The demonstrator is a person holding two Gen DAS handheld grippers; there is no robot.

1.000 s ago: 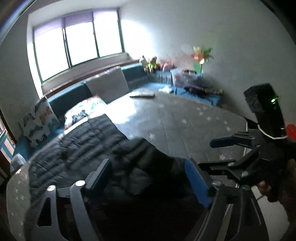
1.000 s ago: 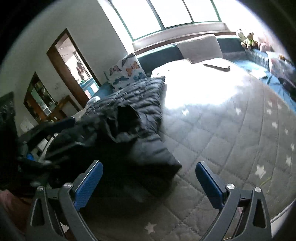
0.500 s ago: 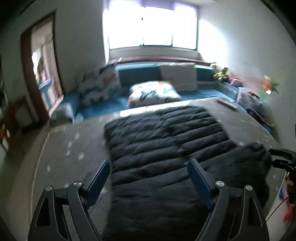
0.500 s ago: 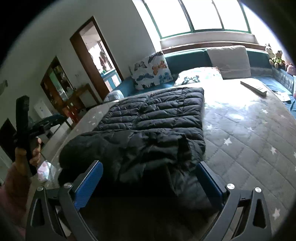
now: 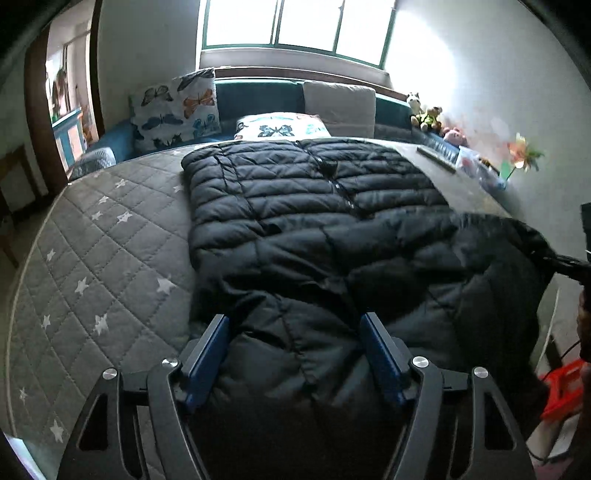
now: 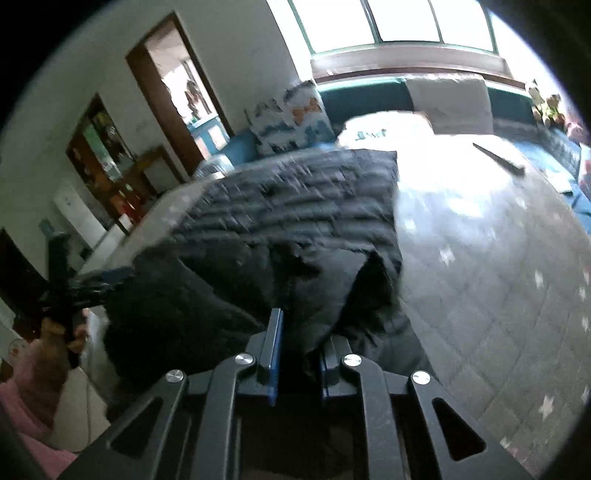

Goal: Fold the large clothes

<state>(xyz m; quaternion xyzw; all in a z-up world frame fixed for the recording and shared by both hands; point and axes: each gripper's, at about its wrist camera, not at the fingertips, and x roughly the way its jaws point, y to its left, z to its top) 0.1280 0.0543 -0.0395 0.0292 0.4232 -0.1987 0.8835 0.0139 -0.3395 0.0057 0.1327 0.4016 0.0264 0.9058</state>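
Bed point(image 5: 96, 236) filled the room, its grey quilted cover dotted with white stars. On it lay the black puffer jacket point(image 5: 314, 206), spread flat with its zip running up the middle toward the pillows point(image 5: 173, 107) under the window point(image 5: 295, 22). The near end of the jacket was rumpled and bunched at the foot of the bed.

The left claw point(image 5: 295, 350) hung over that near end, its blue pads apart on either side of a fold of the jacket. Its jaws had just been closing in, with the fabric between them, though the pads did not yet press it.

The right claw point(image 6: 297, 350) had just snapped nearly together and pinched a bunch of the jacket's edge, which rose in a dark peak between the pads.

Soft toys point(image 5: 424, 110) sat along the far right corner, beside a paper flower point(image 5: 521, 155).
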